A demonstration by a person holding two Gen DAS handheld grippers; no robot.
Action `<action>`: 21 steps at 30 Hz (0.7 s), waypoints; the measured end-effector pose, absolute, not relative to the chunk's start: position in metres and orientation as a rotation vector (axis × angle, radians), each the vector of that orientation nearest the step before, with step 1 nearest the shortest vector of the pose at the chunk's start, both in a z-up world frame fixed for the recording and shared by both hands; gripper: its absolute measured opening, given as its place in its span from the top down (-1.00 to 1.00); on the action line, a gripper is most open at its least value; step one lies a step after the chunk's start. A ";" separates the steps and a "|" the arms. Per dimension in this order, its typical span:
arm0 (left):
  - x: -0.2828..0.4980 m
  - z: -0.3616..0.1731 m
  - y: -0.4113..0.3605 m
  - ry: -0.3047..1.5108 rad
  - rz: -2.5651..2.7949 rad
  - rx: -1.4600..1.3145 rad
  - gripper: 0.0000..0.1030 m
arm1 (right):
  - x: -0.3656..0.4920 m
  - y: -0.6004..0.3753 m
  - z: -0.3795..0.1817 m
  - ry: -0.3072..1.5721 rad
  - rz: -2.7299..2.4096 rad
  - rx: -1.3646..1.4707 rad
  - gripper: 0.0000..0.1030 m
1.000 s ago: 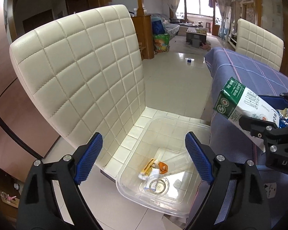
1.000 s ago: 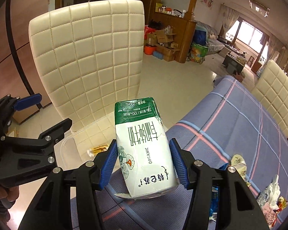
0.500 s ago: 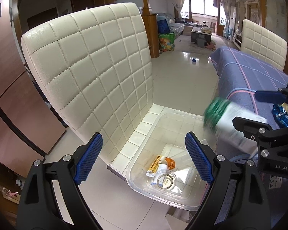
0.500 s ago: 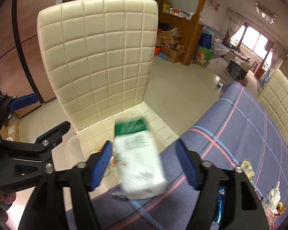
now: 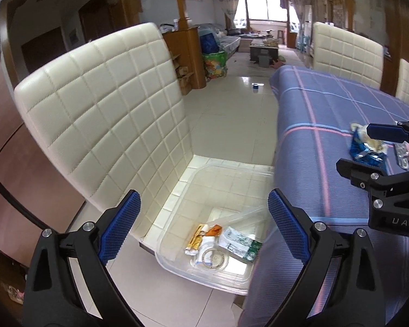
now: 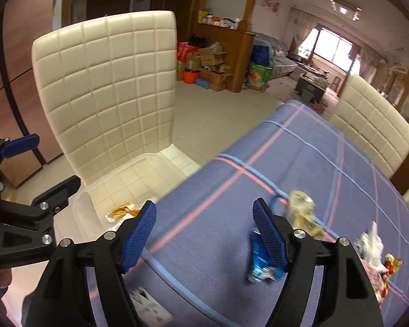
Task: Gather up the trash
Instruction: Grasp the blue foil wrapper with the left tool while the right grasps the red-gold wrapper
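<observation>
Milk carton (image 5: 238, 246) now dropped into clear bin (image 5: 174, 256) — beside wrappers (image 5: 201, 238), on chair (image 5: 109, 114)

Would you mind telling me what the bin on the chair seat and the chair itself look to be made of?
The bin looks like clear, glossy plastic: the seat's squares show through its walls. The chair seems covered in cream leather or an imitation, judging by its soft sheen and stitched quilted squares; which of the two, the pictures cannot tell.
</observation>
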State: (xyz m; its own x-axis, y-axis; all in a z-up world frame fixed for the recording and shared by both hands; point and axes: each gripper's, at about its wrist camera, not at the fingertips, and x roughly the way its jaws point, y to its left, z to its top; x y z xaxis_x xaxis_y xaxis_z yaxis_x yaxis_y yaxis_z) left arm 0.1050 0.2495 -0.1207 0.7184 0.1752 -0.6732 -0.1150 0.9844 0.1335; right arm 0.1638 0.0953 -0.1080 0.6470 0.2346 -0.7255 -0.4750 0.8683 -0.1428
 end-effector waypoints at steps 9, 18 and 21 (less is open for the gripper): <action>0.106 -0.101 0.169 0.722 0.032 0.166 -0.92 | 0.142 -0.004 -0.088 0.739 0.248 -0.221 -0.39; 0.123 -0.109 0.087 0.747 -0.103 0.236 -0.93 | 0.124 -0.125 -0.095 0.761 0.036 -0.138 -0.39; 0.132 -0.116 0.069 0.765 -0.122 0.252 -0.93 | 0.122 -0.159 -0.107 0.812 -0.036 -0.101 -0.39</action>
State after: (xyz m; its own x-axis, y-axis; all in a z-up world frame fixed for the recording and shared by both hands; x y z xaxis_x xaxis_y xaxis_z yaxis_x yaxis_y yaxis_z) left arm 0.1317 0.0692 -0.1162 0.7160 -0.0180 -0.6979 0.2004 0.9629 0.1807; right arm 0.1218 -0.1592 -0.1074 0.6876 -0.0711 -0.7226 -0.0067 0.9945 -0.1043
